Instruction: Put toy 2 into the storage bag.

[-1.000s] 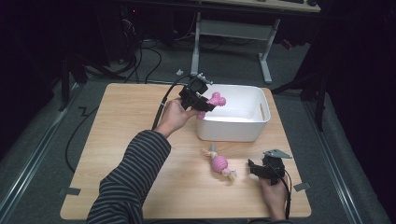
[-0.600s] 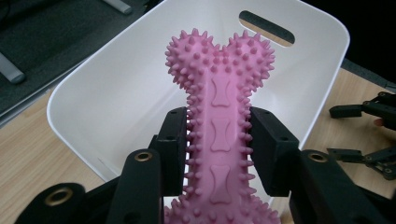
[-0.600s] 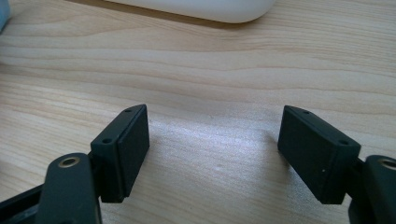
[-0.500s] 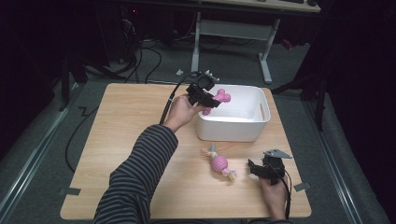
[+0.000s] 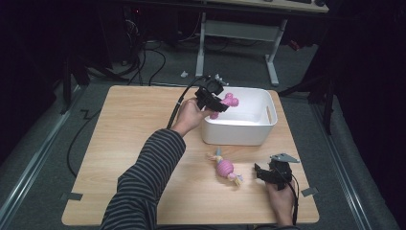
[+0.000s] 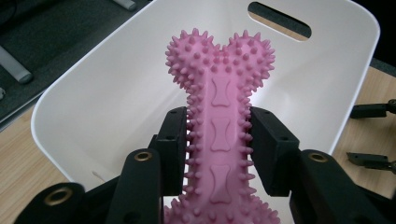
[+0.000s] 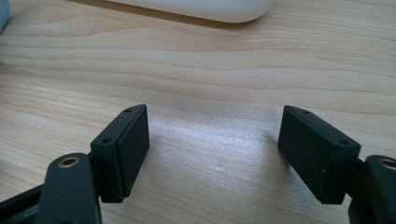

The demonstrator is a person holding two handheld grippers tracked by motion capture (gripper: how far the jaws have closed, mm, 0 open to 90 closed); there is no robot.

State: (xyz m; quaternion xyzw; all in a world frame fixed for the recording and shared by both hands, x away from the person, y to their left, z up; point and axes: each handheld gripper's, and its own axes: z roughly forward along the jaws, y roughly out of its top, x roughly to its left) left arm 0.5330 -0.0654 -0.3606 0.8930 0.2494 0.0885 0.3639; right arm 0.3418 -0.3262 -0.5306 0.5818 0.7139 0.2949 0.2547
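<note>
Pink spiky bone toy (image 6: pixel 219 126) sits clamped in the left gripper (image 6: pixel 219 140) jaws, seemingly over the white bin (image 6: pixel 93 116); right gripper (image 7: pixel 215 149) jaws stand apart above the bench (image 7: pixel 210 70).

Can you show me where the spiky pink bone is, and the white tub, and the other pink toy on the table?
spiky pink bone (image 6: pixel 219 116): left gripper view, its shaft.
white tub (image 5: pixel 239 132): high view, its front wall.
rope toy (image 5: pixel 224 167): high view, its pink middle.

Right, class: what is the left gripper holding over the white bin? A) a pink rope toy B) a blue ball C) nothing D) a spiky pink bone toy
D: in the left gripper view, the left gripper is clamped on the shaft of the spiky pink bone toy, which hangs above the white bin.
</note>
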